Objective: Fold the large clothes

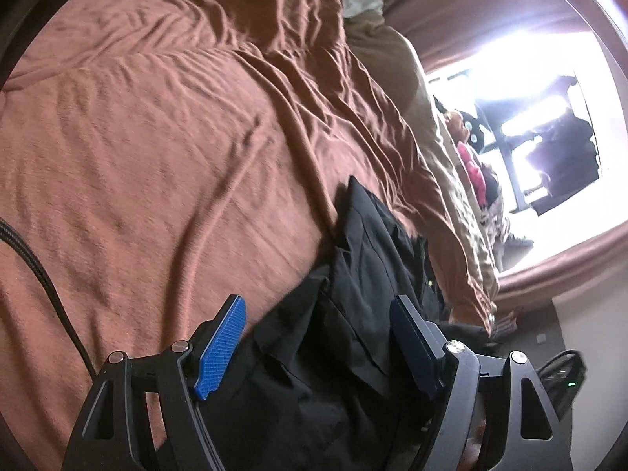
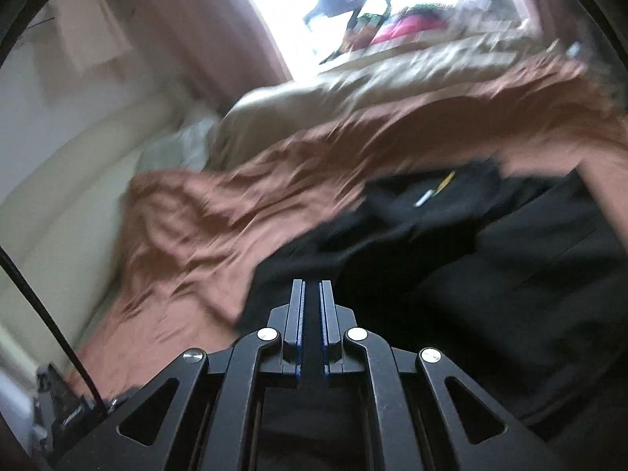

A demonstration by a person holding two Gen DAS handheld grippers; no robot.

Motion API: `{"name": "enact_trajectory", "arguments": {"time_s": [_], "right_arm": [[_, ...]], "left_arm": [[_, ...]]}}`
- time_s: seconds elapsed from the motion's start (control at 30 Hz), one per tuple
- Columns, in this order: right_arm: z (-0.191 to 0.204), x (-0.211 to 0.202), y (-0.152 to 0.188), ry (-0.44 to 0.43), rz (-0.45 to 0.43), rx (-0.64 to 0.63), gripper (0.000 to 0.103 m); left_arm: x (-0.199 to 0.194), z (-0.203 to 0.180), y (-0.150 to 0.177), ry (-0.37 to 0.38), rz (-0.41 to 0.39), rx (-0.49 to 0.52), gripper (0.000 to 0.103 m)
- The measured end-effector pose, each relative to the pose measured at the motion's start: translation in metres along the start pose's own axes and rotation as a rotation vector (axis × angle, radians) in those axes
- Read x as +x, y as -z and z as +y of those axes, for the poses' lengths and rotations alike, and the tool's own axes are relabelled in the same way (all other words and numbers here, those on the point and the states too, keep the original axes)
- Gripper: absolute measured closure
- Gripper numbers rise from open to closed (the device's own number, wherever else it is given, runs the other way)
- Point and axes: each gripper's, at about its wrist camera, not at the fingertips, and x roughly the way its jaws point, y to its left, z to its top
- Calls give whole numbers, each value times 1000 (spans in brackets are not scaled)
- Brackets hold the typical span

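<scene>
A black garment [image 1: 353, 274] lies crumpled on a rust-brown bed sheet [image 1: 157, 137]. My left gripper [image 1: 318, 314] is open, its blue pads [image 1: 219, 345] spread wide on either side of the garment's near part, holding nothing. In the right wrist view the same black garment [image 2: 451, 235] spreads over the sheet [image 2: 235, 204], with a small label near its collar. My right gripper [image 2: 313, 286] has its jaws nearly closed, with dark fabric of the garment between the pads. The view is blurred by motion.
A beige blanket [image 1: 443, 165] lies along the far side of the bed, with pink and patterned clothes [image 1: 475, 165] beyond it. A bright window [image 1: 530, 98] with brown curtains is behind. A cream headboard [image 2: 78, 180] and pillow [image 2: 184, 137] show at left.
</scene>
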Motion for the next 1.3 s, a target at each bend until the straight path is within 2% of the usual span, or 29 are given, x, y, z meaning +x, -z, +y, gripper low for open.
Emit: {"name": "enact_trajectory", "arguments": {"time_s": [0.1,0.2,0.23,0.3,0.33,0.37,0.47,0.6,0.67,0.77,0.83,0.9,1.0,1.07,1.3], "right_arm": [[-10,27,-7,-60,84,65,99],[-27,35,-9,-111,146,124,98],[-31,31,-7,-129,164,133,93],[-37,20,-6,-132,181,130,72],[-41,10,-5,-141,180,130,52],[-44,-1,-4,-151,171,136,44],[-58,-45,-1,-136,146,142,44],[-96,-110,-3,46,18,155,44],[-129,-137,-2,118,-44,220,44],[-172,-146,2,165,-72,319,44],[-201,-145,0,216,-68,405,44],[-223,-141,-4,196,-74,487,44],[-238,-142,-9,211,-74,518,44],[-248,-138,-7,191,-78,560,44],[-280,-150,11,166,-99,687,44]], "left_arm": [[-5,5,-4,-3,-19,-17,26],[-8,4,-4,-3,-28,-20,26],[-8,3,-4,0,-28,-17,26],[-6,-1,-2,4,-23,-6,26],[-6,-4,-1,6,-21,4,26],[-6,-6,-1,7,-20,13,26],[-4,-19,3,5,-18,64,26],[1,-38,11,-3,-2,135,26],[3,-49,18,-3,7,183,26],[6,-74,31,11,35,260,26],[4,-91,39,22,27,308,26],[6,-108,47,6,26,376,26],[18,-134,65,-4,55,443,26],[32,-152,79,-19,86,503,26],[88,-224,138,-82,174,822,25]]}}
